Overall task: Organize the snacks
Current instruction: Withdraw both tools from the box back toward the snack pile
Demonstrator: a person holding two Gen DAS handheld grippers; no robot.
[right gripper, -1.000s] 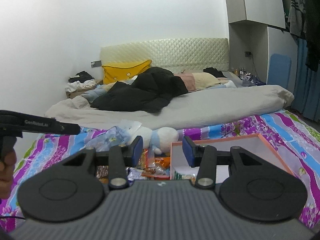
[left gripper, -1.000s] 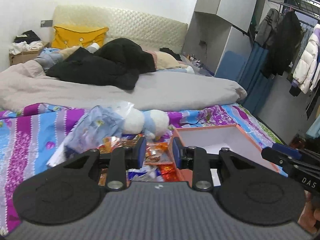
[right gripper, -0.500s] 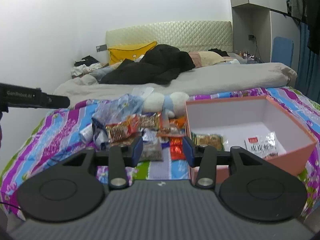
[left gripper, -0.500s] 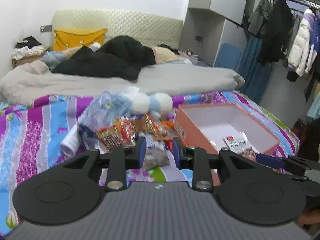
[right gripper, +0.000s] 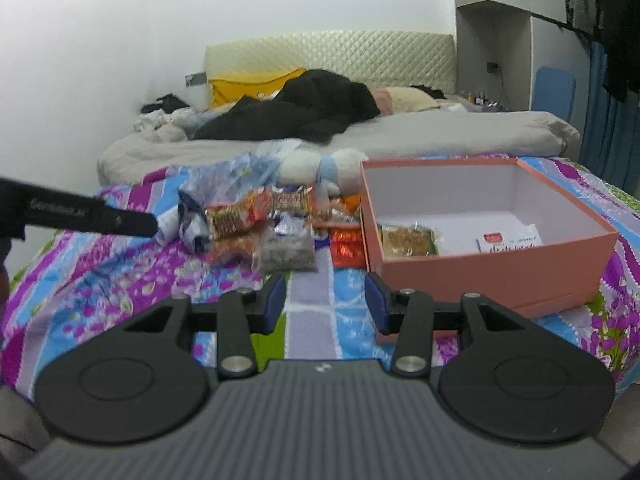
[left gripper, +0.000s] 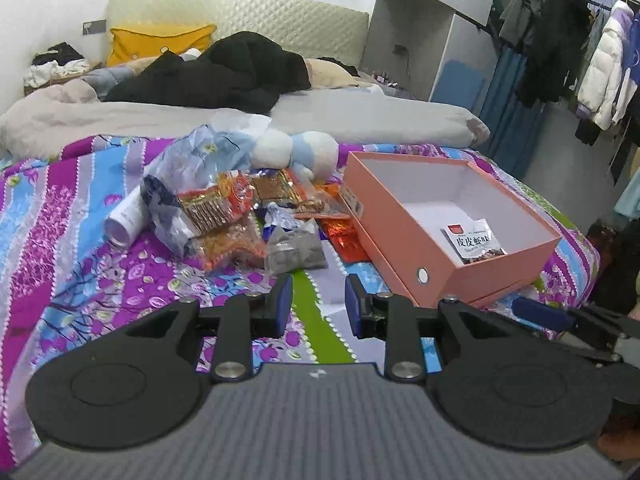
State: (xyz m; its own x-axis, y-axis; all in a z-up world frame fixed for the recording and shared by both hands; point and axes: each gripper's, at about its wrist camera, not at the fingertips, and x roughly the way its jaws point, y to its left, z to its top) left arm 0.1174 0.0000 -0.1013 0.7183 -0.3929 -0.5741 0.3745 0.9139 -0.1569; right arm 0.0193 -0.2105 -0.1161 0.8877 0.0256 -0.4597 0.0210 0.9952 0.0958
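A heap of snack packets [left gripper: 240, 220] [right gripper: 272, 224] lies on the striped bedspread, with a grey clear packet [left gripper: 294, 252] [right gripper: 286, 254] at its near edge. Right of the heap stands an open pink box [left gripper: 404, 236] [right gripper: 496, 264]. Inside it lie a white packet with red label [left gripper: 474, 242] [right gripper: 508, 242] and a yellow-green packet [right gripper: 408, 240]. My left gripper [left gripper: 319, 309] is open, empty, short of the grey packet. My right gripper [right gripper: 326, 300] is open and empty, before the box's near left corner.
A crumpled blue plastic bag [left gripper: 200, 160], a white tube [left gripper: 124, 220] and a white-and-blue plush toy [left gripper: 296, 150] lie behind the snacks. A grey duvet [left gripper: 360, 116] with black clothes [left gripper: 224, 76] fills the far bed. Coats [left gripper: 592, 64] hang on a rack at the right.
Both grippers have sunk toward the bedspread and tilted down, so the snacks and box now show above the fingers. Their jaw gaps have stayed the same.
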